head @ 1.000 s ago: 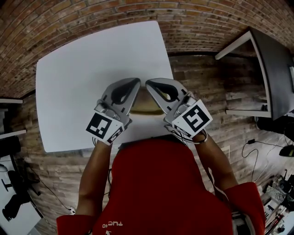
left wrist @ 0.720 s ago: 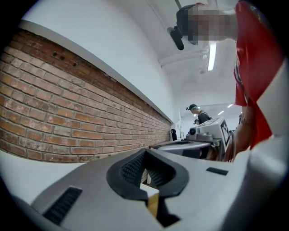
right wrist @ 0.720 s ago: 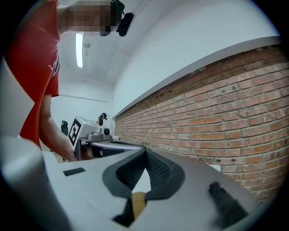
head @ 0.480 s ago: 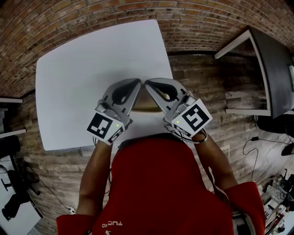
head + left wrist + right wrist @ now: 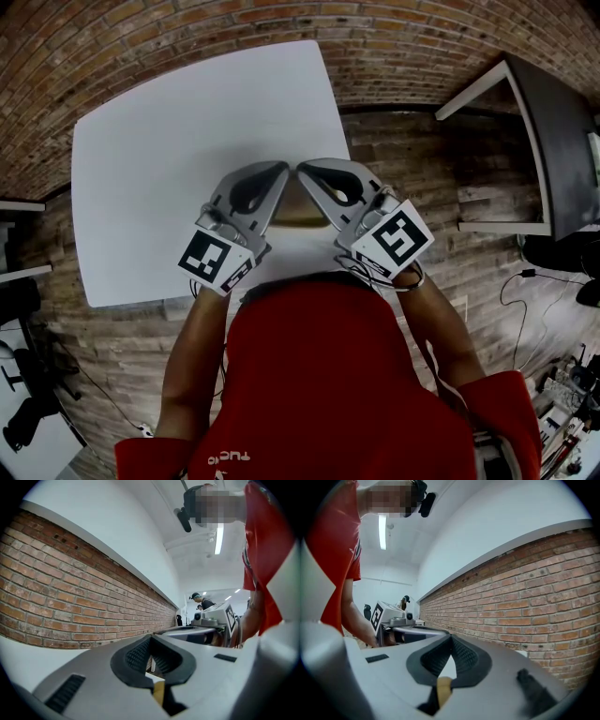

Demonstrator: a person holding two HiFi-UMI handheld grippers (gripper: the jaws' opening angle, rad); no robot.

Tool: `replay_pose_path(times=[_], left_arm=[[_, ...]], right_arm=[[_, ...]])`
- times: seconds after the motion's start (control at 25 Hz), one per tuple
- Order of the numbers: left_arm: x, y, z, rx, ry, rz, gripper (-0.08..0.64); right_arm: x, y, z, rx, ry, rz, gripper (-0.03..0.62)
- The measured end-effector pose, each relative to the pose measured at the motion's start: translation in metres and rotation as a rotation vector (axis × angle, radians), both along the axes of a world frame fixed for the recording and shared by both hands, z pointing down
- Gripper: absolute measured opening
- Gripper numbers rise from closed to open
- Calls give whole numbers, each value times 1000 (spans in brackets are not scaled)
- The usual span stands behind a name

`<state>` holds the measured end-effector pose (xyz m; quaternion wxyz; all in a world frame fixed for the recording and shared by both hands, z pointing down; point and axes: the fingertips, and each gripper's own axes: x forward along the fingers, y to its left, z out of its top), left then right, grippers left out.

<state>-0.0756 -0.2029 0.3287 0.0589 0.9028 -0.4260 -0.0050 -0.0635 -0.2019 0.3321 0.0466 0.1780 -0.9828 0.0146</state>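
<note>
The left gripper (image 5: pixel 278 171) and the right gripper (image 5: pixel 304 170) are held tip to tip over the table (image 5: pixel 169 122). Each pair of jaws is clenched at the tips with nothing caught between, as both gripper views show. A flat tan piece (image 5: pixel 298 212) lies on the table under and between the grippers, at 6 o'clock of the meeting tips, and is largely covered by their bodies. It is judged thin, light and fairly stiff, though its material cannot be told. A hold would best be taken on its exposed near edge.
</note>
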Motion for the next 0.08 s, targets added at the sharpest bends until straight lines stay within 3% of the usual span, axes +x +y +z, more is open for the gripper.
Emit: replay_pose_path(times=[0.08], left_arm=[[1,1,0,0,0,2,14]], right_arm=[[1,0,0,0,3,0,29]])
